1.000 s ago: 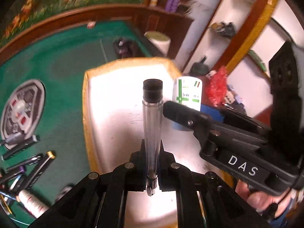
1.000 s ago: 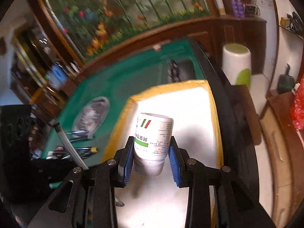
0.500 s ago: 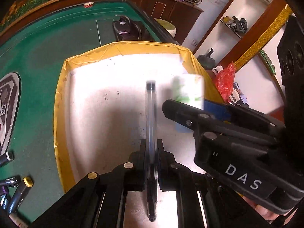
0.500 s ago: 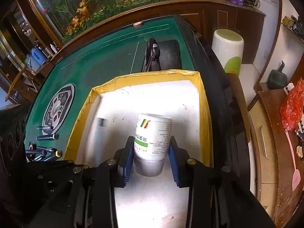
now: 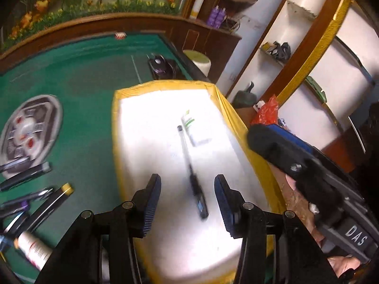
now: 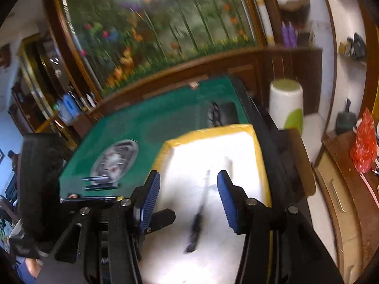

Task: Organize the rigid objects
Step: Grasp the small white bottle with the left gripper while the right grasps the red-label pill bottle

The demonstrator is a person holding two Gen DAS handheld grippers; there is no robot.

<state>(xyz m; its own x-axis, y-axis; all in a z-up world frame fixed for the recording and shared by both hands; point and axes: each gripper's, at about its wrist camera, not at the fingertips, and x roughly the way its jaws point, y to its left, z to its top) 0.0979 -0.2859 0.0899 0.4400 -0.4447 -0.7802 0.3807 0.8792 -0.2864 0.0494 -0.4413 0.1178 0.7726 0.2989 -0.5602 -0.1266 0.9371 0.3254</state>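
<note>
A clear pen with a black cap (image 5: 190, 172) lies loose on the white floor of the yellow-rimmed box (image 5: 116, 123). Beside it lies a white bottle with a green label (image 5: 194, 127). My left gripper (image 5: 187, 189) hangs above the box with its jaws opening, the pads touching nothing. My right gripper (image 6: 188, 184) is also opening over the box (image 6: 208, 131), with the pen (image 6: 199, 213) lying below it. The bottle (image 6: 228, 163) is a washed-out white shape there. The right gripper's body (image 5: 296, 165) shows at the box's right side.
Several pens (image 5: 35, 203) and a white tube (image 5: 33, 248) lie on the green felt table left of the box, near a round grey emblem (image 5: 28, 127). A dark object (image 5: 161, 67) sits beyond the box. A white and green stool (image 6: 286, 104) stands off the table.
Both grippers have opened and pulled back upward. The pen left the left jaws and the bottle left the right jaws; both now lie in the box.
</note>
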